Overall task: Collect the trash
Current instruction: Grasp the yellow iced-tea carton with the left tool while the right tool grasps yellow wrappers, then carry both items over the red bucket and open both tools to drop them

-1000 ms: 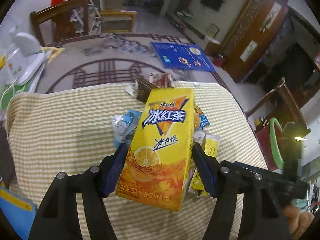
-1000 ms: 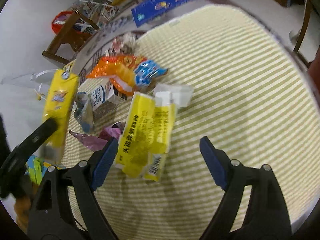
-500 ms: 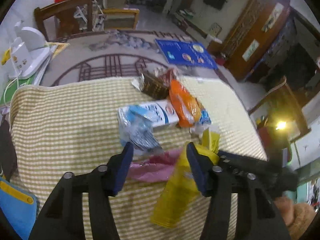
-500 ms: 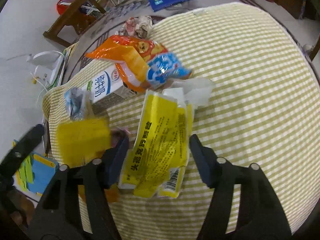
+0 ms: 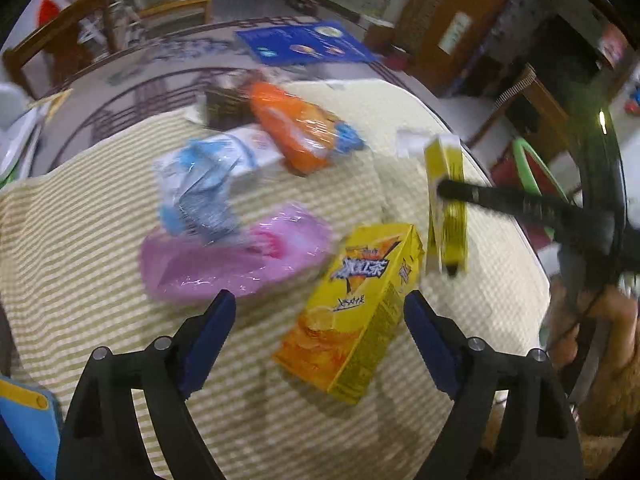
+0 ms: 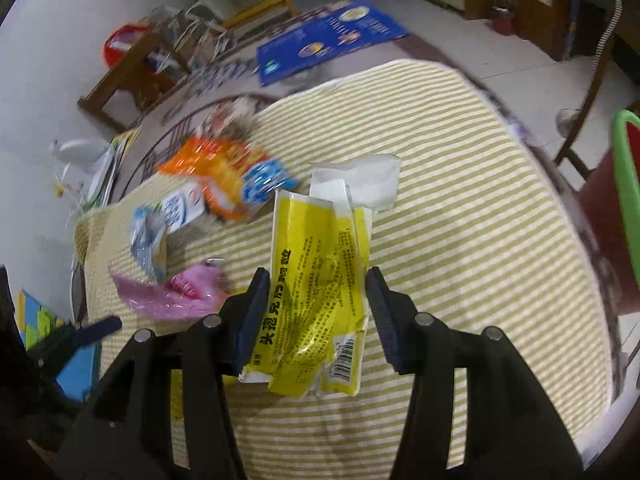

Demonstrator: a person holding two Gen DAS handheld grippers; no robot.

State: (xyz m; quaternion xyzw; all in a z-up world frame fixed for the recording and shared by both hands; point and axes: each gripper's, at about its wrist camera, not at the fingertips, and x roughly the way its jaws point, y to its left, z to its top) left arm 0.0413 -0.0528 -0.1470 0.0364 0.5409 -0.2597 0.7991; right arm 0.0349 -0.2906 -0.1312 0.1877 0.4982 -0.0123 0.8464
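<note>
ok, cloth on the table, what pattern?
Yellow-green and cream striped woven tablecloth, faintly checked. Clearest in the right wrist view.

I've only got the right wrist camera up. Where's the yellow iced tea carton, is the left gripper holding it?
Observer: No. The tea carton lies flat on the striped cloth between the fingers of the left gripper, which is open and not touching it.
Operator: Is my wrapper off the cloth?
Observer: The left view shows the yellow wrapper upright, pinched in the right gripper, apparently lifted.
Operator: What's nearest the carton?
Observer: The pink bag, right by its top end.
</note>
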